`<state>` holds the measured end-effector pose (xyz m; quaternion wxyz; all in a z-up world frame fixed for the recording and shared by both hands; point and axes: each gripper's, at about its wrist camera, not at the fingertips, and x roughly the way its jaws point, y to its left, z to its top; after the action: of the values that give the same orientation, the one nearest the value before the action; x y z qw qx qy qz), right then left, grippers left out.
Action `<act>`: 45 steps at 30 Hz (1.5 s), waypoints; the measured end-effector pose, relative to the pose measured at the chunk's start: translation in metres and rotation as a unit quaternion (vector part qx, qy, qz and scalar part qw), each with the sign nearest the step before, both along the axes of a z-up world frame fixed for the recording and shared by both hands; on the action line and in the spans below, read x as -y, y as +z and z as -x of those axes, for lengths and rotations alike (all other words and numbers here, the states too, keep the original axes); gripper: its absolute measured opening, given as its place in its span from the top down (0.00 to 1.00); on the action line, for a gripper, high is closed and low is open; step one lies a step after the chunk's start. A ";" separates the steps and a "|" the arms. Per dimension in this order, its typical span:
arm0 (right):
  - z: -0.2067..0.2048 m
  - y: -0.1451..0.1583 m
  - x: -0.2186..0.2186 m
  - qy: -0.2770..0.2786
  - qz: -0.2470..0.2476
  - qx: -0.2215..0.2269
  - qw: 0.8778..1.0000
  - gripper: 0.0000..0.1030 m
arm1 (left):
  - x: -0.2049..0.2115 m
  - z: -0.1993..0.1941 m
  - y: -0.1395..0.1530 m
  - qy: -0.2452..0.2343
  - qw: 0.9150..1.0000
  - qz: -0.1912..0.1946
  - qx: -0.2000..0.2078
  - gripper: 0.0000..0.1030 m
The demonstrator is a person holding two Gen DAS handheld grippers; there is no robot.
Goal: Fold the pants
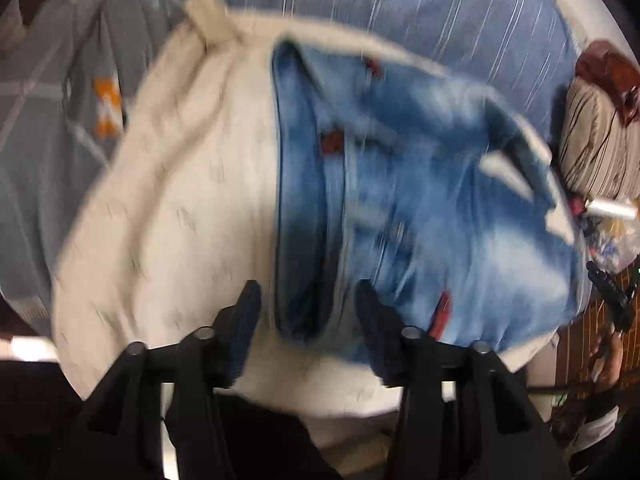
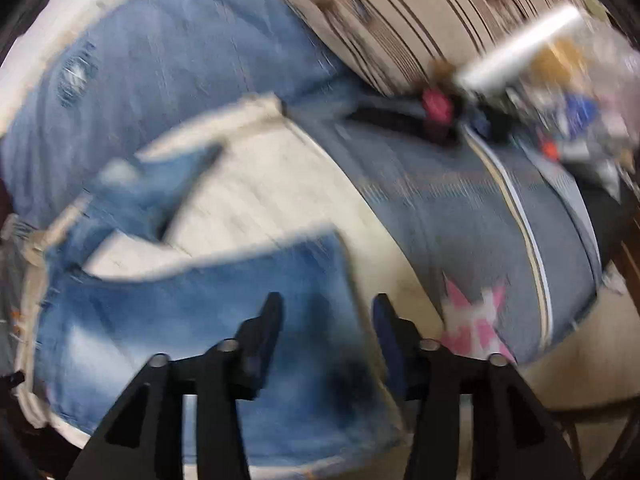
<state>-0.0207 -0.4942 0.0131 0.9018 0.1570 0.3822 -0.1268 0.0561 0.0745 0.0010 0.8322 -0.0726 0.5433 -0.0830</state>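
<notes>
Between parted jaws, jeans (image 1: 400, 200).

Faded light-blue denim pants (image 1: 420, 200) with red patches lie on a cream blanket (image 1: 180, 200). Beyond the blanket, a blue white-striped sheet (image 1: 400, 8); beside the pants, a beige brown-striped pillow (image 2: 420, 12).

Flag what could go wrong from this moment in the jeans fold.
1. Both views are motion-blurred, and neither the left hand-held gripper nor the right hand-held gripper grips the jeans; its jaws stand apart. A hasty close might pinch only one denim layer or miss.
2. The jeans lie on a loose cream blanket; a low pinch could grab it too.
3. Clutter sits beside the striped pillow, near the denim; a swung leg might snag it.
</notes>
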 end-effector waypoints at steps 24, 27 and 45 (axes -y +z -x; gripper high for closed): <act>-0.307 0.027 0.022 -0.009 0.066 -0.069 0.995 0.82 | 0.034 -0.191 -0.073 0.064 0.992 0.058 -0.097 0.23; -0.298 0.024 0.042 -0.015 -0.002 -0.015 1.000 0.82 | 0.017 -0.190 -0.054 0.063 0.993 0.074 -0.070 0.23; -0.364 0.014 0.023 0.052 0.031 0.003 0.998 0.96 | 0.026 -0.268 -0.059 0.082 0.989 0.108 -0.061 0.77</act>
<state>0.3437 -0.5171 0.0273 0.9128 0.1087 0.3830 -0.0909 0.3246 0.0483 -0.0579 0.7889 -0.2112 0.5731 -0.0680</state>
